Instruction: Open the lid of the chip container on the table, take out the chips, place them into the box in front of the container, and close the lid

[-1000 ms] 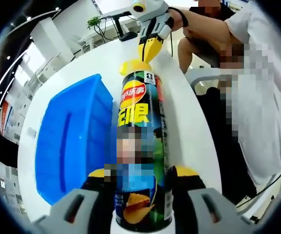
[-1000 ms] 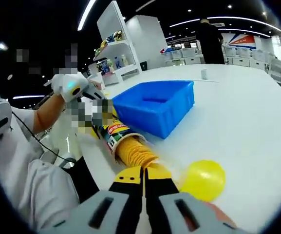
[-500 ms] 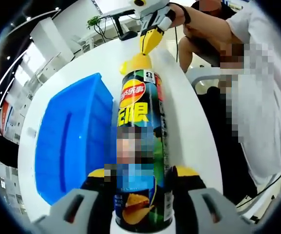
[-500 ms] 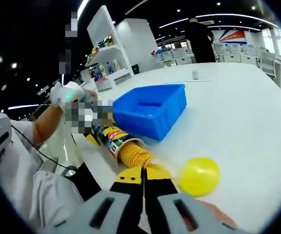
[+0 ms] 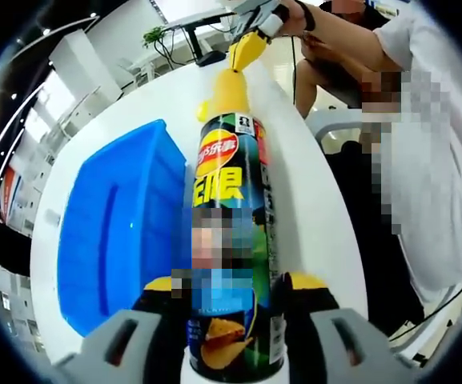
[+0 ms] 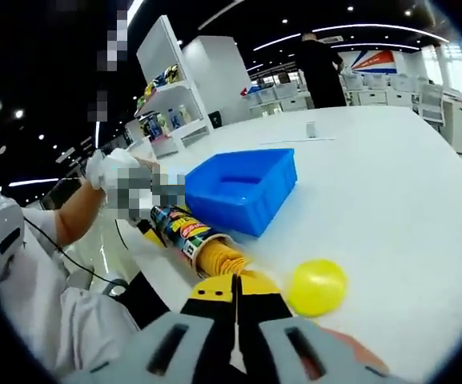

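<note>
Both hand-held grippers work: my left [image 5: 229,296] clamps the can [image 5: 231,240] steady beside the box [image 5: 118,232], my right [image 6: 235,290] pinches the chips [image 6: 221,258] to draw them out.

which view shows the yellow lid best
The right gripper view: the yellow lid lies whole and unobstructed on the white table, right of the chip stack. In the left gripper view only a sliver of it peeks out beside the far end of the chip can.
</note>
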Motion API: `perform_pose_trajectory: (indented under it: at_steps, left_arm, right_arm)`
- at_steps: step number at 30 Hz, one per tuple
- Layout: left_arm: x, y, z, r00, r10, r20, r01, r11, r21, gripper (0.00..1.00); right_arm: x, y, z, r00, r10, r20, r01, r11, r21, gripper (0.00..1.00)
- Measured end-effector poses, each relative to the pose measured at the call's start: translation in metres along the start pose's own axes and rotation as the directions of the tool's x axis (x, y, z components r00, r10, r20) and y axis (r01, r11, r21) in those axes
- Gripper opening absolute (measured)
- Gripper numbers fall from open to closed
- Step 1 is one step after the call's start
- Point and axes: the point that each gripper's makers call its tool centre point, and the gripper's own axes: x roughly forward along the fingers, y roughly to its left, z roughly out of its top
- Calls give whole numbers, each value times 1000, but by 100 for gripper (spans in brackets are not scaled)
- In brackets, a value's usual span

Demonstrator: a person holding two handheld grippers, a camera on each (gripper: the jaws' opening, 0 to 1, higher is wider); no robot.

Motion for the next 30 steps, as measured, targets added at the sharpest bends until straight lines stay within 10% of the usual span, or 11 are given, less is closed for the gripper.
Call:
perform_pose_trajectory:
  at_steps: [18,30]
  left_arm:
    - [-1,-4,2,1000,0,10,0,1000,-1,49]
    - [-1,-4,2,1000,3,19,-3,1000,-2,49]
  right_arm:
    - [-29,-7,55,992,17,127,-26,997,66,1]
    - [36,21,117,976,148,160,-158,986,53,1]
